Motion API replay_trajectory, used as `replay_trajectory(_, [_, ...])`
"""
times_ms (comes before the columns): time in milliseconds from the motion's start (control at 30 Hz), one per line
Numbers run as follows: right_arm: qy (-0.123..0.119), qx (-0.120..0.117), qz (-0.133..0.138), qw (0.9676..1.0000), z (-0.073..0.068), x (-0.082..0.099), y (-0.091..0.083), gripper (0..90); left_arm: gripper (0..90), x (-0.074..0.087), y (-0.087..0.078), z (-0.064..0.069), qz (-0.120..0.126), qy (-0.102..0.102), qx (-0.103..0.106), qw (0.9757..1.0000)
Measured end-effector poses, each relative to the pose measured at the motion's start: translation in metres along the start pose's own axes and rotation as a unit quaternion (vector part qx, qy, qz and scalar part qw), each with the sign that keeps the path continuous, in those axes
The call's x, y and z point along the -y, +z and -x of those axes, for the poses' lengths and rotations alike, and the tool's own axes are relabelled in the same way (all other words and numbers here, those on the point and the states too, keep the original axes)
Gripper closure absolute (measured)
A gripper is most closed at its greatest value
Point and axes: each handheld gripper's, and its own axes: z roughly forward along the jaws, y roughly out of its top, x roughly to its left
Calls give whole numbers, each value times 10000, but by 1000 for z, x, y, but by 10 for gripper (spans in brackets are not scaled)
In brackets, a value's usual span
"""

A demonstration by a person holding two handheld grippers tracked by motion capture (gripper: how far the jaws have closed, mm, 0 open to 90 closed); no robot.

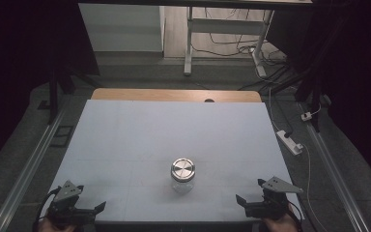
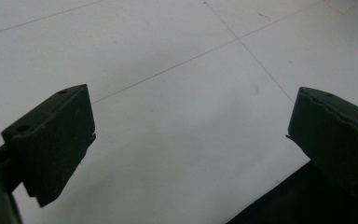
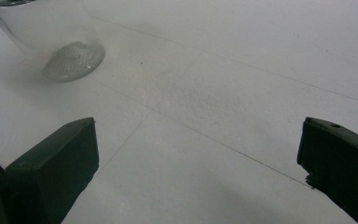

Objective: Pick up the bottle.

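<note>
A clear glass jar (image 1: 182, 175) with a round metal lid stands upright on the white table (image 1: 164, 125), near the front and a little right of centre. My left gripper (image 1: 92, 196) rests at the front left corner, open, with bare table between its jaws (image 2: 191, 135). My right gripper (image 1: 249, 190) sits at the front right, open and holding nothing (image 3: 198, 144). In the right gripper view the jar's (image 3: 56, 44) glass base stands at the upper left, well beyond the jaws. Both grippers are apart from the jar.
The table's front edge (image 2: 270, 191) runs just under the left gripper. A wooden strip (image 1: 174, 94) borders the far side. On the floor to the right lie a white power strip (image 1: 290, 141) and cables. A desk frame (image 1: 189, 43) stands beyond the table.
</note>
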Motion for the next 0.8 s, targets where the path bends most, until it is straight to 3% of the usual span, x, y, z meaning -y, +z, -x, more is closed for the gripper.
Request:
replay_trajectory(200, [-112, -20, -38, 9999, -2, 0, 1, 0, 13, 0, -1, -1, 24, -26, 54, 10000])
replay_trajectory(467, [-127, -129, -50, 9998, -2, 0, 1, 0, 0, -2, 2, 4, -103, 187, -58, 9998])
replay_trajectory(800, [-162, -170, -47, 9997, -2, 0, 1, 0, 0, -2, 1, 1, -53, 87, 118, 9999])
